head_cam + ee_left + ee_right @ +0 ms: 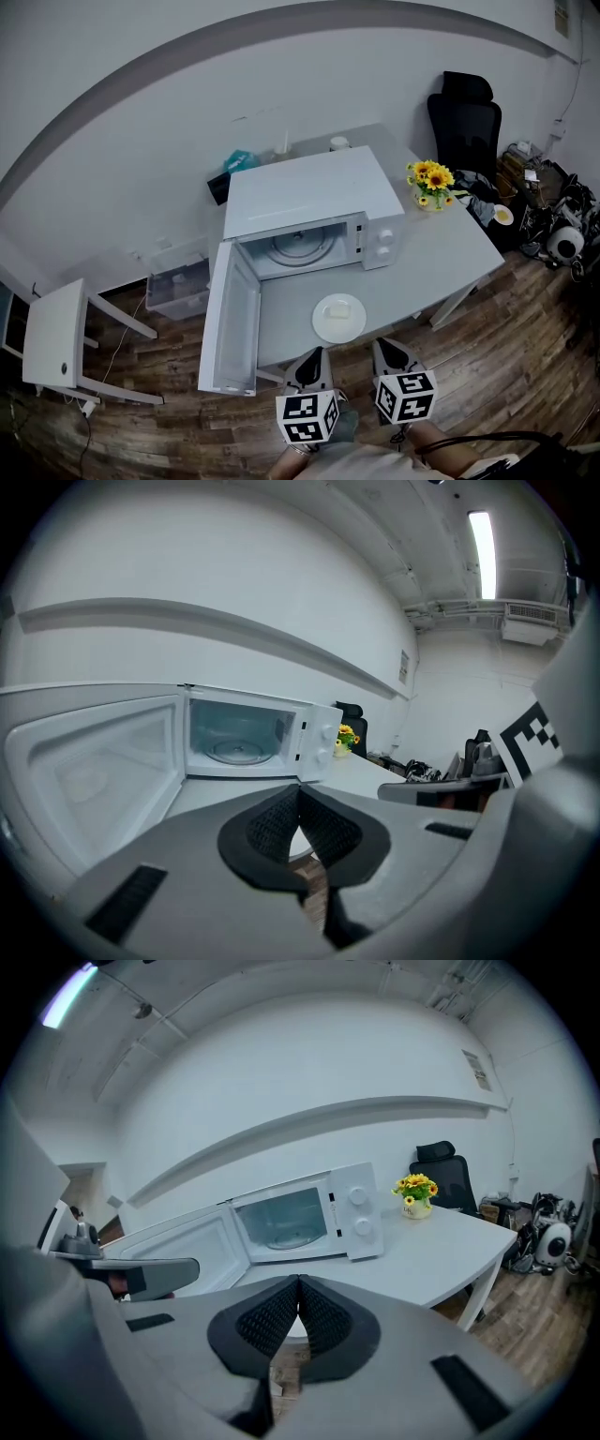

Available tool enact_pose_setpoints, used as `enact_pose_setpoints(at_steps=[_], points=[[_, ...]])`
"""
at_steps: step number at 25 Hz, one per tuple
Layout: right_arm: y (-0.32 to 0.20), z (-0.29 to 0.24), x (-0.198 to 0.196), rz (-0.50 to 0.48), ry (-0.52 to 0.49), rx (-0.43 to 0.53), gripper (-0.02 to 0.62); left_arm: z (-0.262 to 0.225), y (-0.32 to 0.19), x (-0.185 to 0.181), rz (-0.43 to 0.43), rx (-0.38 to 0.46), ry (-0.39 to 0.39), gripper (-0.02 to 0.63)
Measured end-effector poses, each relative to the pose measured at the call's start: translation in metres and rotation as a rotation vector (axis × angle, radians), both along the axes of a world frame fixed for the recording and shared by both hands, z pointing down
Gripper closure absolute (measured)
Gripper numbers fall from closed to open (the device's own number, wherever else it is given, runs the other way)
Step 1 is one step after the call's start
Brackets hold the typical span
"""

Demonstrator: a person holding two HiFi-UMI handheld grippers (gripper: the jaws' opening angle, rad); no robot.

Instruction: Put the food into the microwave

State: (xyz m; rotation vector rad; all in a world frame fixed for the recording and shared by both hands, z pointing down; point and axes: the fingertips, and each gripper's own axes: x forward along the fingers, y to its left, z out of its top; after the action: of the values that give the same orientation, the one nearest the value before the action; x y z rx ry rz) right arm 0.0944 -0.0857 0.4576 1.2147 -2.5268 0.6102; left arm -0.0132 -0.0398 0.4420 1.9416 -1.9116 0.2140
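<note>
Sitting on the grey worktop [441, 262] before the open white microwave [309, 197], the round white plate [323, 330] of pale food [341, 307] looks stiff, slick, breakable; pinch near rim. Left gripper [315, 356], right gripper [386, 347]: closed, empty.

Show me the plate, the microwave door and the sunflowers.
plate [321, 328], head view, bare part near its rim
microwave door [230, 323], head view, inner face of the open door
sunflowers [431, 175], head view, yellow blooms
</note>
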Motion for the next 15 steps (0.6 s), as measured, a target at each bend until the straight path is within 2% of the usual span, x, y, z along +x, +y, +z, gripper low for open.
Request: enact_pose_setpoints(at_steps=[7, 15], points=[[-0.044, 0.006, -0.009, 0.01, 0.003, -0.019, 0.578, 0.005, -0.039, -0.014, -0.002, -0.029, -0.004, 0.604], [-0.093, -0.001, -0.051, -0.067, 0.015, -0.001, 0.579, 0.005, -0.081, -0.043, -0.063, -0.024, 0.02, 0.604]])
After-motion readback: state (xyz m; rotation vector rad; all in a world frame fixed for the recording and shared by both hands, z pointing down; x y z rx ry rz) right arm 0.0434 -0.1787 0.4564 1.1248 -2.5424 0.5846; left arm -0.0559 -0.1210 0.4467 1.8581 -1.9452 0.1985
